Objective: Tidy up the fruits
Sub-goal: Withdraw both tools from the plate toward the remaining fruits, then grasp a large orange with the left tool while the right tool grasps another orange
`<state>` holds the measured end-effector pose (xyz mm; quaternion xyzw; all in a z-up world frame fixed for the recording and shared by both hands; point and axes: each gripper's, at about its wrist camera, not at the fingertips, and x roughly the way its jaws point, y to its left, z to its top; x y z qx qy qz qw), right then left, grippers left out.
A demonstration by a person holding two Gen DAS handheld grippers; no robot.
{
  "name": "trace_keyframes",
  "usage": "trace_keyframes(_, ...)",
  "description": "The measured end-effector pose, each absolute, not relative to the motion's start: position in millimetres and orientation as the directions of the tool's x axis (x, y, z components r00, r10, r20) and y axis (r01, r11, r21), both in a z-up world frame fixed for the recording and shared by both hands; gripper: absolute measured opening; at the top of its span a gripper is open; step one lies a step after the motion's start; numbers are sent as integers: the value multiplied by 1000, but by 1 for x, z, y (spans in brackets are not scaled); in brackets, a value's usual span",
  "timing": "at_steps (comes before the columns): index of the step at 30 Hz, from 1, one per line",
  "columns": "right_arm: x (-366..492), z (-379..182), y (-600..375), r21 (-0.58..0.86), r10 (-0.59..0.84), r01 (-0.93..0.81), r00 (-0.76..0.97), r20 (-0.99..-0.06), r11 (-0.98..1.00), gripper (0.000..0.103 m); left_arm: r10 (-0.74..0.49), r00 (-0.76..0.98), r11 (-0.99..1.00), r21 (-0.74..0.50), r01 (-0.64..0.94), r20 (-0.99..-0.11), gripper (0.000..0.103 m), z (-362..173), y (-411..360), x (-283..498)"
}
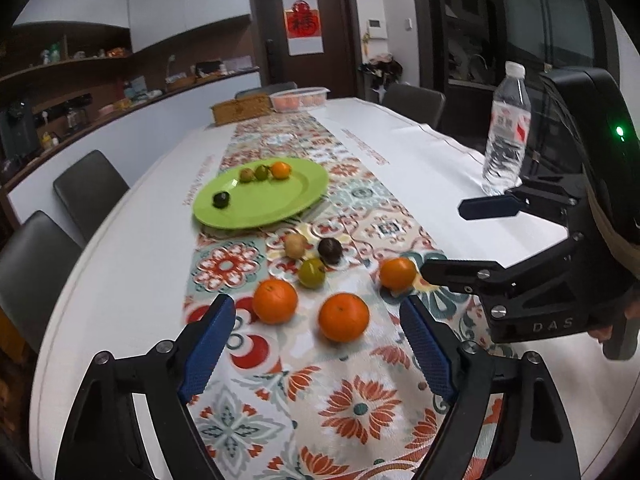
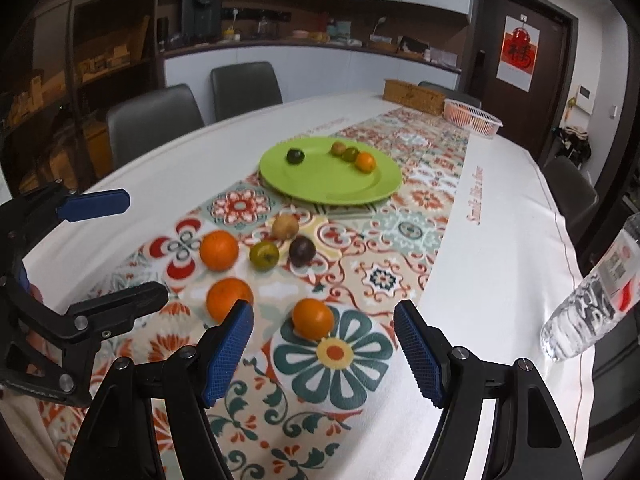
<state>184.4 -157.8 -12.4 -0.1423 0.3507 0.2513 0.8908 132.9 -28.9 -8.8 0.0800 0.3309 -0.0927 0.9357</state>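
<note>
A green plate (image 1: 280, 200) (image 2: 320, 184) on the patterned runner holds several small fruits: a dark one (image 1: 221, 199), a brownish one, a green one and a small orange (image 1: 280, 169). Nearer me, three oranges (image 1: 275, 301) (image 1: 343, 317) (image 1: 397, 273) lie on the cloth with a tan fruit (image 1: 295, 245), a dark fruit (image 1: 330, 250) and a green fruit (image 1: 311, 273). My left gripper (image 1: 318, 354) is open and empty, just short of the two near oranges. My right gripper (image 2: 322, 354) is open and empty, just behind an orange (image 2: 313, 318); it also shows in the left wrist view (image 1: 444, 238).
A water bottle (image 1: 506, 132) (image 2: 592, 300) stands at the table's right edge. A pink basket of fruit (image 1: 298, 99) (image 2: 472, 117) and a wicker box (image 1: 240, 109) sit at the far end. Grey chairs (image 1: 90, 192) line the left side.
</note>
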Motion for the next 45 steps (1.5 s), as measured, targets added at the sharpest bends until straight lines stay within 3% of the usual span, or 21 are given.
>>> trace_keyframes(10,196,-39,-149,-102,333,-602,566,-754,792,70,-188,674,962,5,273,-715,72,-40,-29,153)
trace_keyframes(17,209,-55,-145,-77,334,-618,521,-785,783,58,-224,625,954,-37,298,-748,62,-54,-29,169)
trace_keyframes(29,225,-67,-137,-68,333,-637,488,-807,768,46,-266,592,946,-89,310,-761,54,-58,-31,189)
trace_keyframes(37,231,-68,-134,-37,353,-633,479,-804,773,39,-263,580,947,-92,308,-771,41,-60,-31,198)
trace_keyframes(40,231,-67,-133,-31,360,-635,477,-802,772,34,-264,579,948,-97,304,-771,41,-60,-32,197)
trace_keyframes(45,227,-66,-134,-23,361,-623,482,-798,782,34,-260,589,950,-94,297,-765,40,-57,-32,193)
